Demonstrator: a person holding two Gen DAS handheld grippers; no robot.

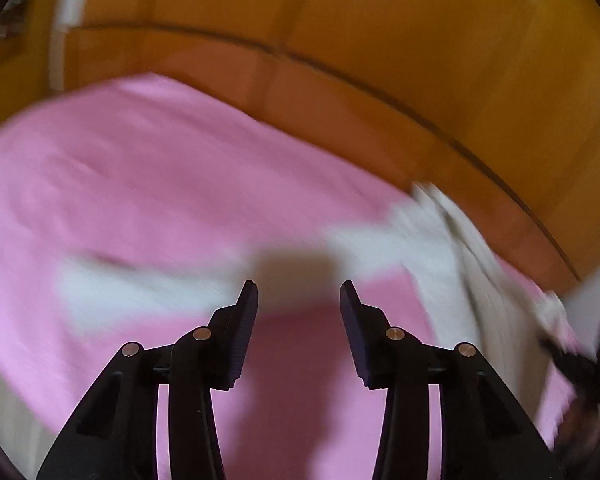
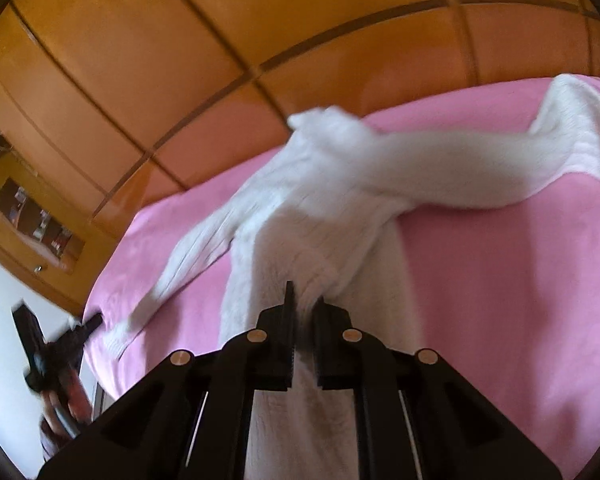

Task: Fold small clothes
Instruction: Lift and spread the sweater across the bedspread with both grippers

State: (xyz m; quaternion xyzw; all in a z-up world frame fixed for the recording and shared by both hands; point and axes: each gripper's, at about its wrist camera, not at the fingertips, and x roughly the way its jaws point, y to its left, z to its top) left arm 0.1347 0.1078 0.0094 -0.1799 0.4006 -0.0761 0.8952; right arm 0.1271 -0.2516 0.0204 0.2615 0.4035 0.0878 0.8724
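White sweater [image 2: 324, 200] lies spread across the pink bed sheet [image 2: 500, 300], one sleeve trailing toward the bed's left edge, another stretched off to the right. The right claw [image 2: 305, 304] is pressed together, pinching a fold of the sweater's knit body. The left claw [image 1: 299, 294] stands spread with nothing between its fingers, above the sheet; blurred white cloth lies just beyond. Orange wooden wardrobe doors [image 2: 220, 40] rise behind the bed.

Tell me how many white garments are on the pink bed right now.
1: a white ribbed top draped across the pink sheet, its hem pinched in the right gripper, one sleeve trailing toward the left gripper. Blur could hide others.
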